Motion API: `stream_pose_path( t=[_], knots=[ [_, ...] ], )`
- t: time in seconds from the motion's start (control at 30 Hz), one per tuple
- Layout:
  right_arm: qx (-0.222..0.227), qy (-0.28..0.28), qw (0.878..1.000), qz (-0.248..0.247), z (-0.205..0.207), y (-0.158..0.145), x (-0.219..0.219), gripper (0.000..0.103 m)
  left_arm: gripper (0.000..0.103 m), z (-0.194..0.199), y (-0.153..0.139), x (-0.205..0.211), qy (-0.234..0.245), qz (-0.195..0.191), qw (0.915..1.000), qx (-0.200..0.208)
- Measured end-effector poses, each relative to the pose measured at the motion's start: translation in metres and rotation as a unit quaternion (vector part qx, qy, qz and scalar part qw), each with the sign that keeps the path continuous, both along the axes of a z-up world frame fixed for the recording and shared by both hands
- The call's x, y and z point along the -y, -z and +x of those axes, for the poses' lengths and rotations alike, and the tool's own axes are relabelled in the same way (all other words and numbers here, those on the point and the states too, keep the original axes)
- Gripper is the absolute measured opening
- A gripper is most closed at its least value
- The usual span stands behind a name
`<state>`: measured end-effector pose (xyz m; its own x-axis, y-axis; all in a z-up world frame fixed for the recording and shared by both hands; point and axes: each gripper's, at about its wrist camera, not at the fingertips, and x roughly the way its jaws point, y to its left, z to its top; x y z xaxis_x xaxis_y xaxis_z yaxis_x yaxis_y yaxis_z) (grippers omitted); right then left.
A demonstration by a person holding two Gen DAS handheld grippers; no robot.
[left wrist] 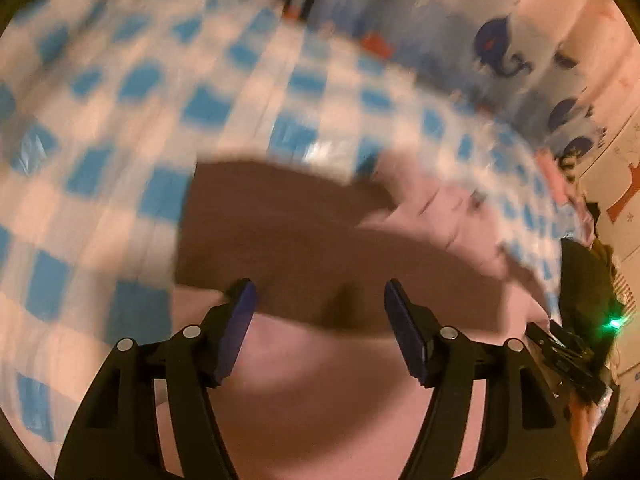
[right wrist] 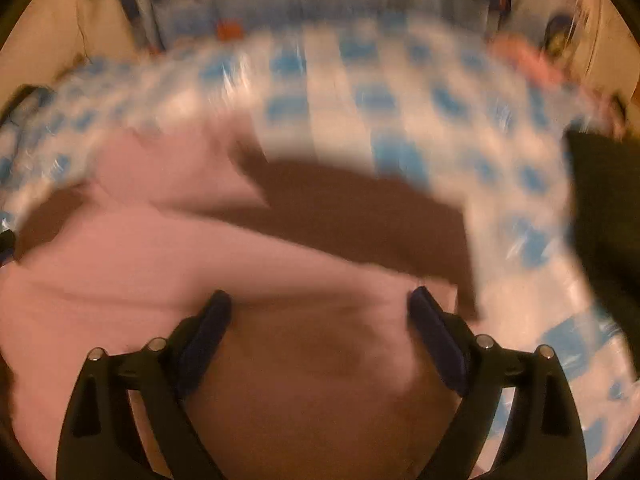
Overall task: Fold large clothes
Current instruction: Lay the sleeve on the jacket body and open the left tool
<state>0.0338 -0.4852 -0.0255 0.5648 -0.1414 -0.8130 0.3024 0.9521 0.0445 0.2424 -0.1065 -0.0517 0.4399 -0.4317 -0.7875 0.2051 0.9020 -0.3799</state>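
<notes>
Garment: a pink piece of clothing (left wrist: pixel 320 380) with a brown part (left wrist: pixel 280 232) lay spread on the checked cover, right under both grippers; both views were blurred.
Left gripper: the left gripper (left wrist: pixel 320 304) pointed steeply down over the pink cloth, jaws spread, nothing pinched between them.
Right gripper: the right gripper (right wrist: pixel 320 312) hung over the pink cloth (right wrist: pixel 160 260) too, jaws spread wide, pads apart from each other with only fabric lying below.
Brown part: it (right wrist: pixel 360 208) ran just beyond the fingertips in both views.
Cover: a blue-and-white checked sheet (left wrist: pixel 120 120) stretched beyond the garment on all sides.
Far side: a pale cloth with dark blue figures (left wrist: pixel 500 48) hung behind the checked sheet.
Dark shape: something black (right wrist: pixel 600 200) sat at the right edge of the right view; what it was could not be told.
</notes>
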Motion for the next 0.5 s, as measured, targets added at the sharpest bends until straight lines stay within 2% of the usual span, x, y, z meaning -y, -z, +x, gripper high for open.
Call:
stream_pose_path(
  t=[0.07,0.13,0.3,0.37,0.43,0.5],
  knots=[
    [0.007,-0.003,1.000,-0.008,-0.003,-0.001,-0.002,0.088,0.063,-0.004,0.015,0.007,0.009,0.025,0.9996,0.004],
    [0.012,-0.007,1.000,-0.018,-0.007,-0.012,-0.006,0.088,0.063,-0.009,0.007,0.011,0.006,0.045,0.9988,0.016],
    [0.100,-0.035,0.994,-0.037,-0.063,-0.055,-0.018,0.088,0.063,-0.042,-0.035,-0.009,0.008,0.010,0.9979,0.063],
    [0.093,-0.042,0.993,-0.052,-0.073,-0.051,-0.021,0.089,0.063,-0.055,-0.033,-0.022,0.006,0.004,0.9979,0.064],
    [0.056,-0.046,0.995,-0.062,-0.071,-0.028,-0.018,0.089,0.063,-0.056,-0.016,-0.030,0.001,0.011,0.9990,0.043],
    [0.012,-0.045,0.999,-0.020,-0.058,0.004,-0.006,0.094,0.064,-0.049,0.011,-0.033,0.003,0.006,1.0000,0.007]
  ],
)
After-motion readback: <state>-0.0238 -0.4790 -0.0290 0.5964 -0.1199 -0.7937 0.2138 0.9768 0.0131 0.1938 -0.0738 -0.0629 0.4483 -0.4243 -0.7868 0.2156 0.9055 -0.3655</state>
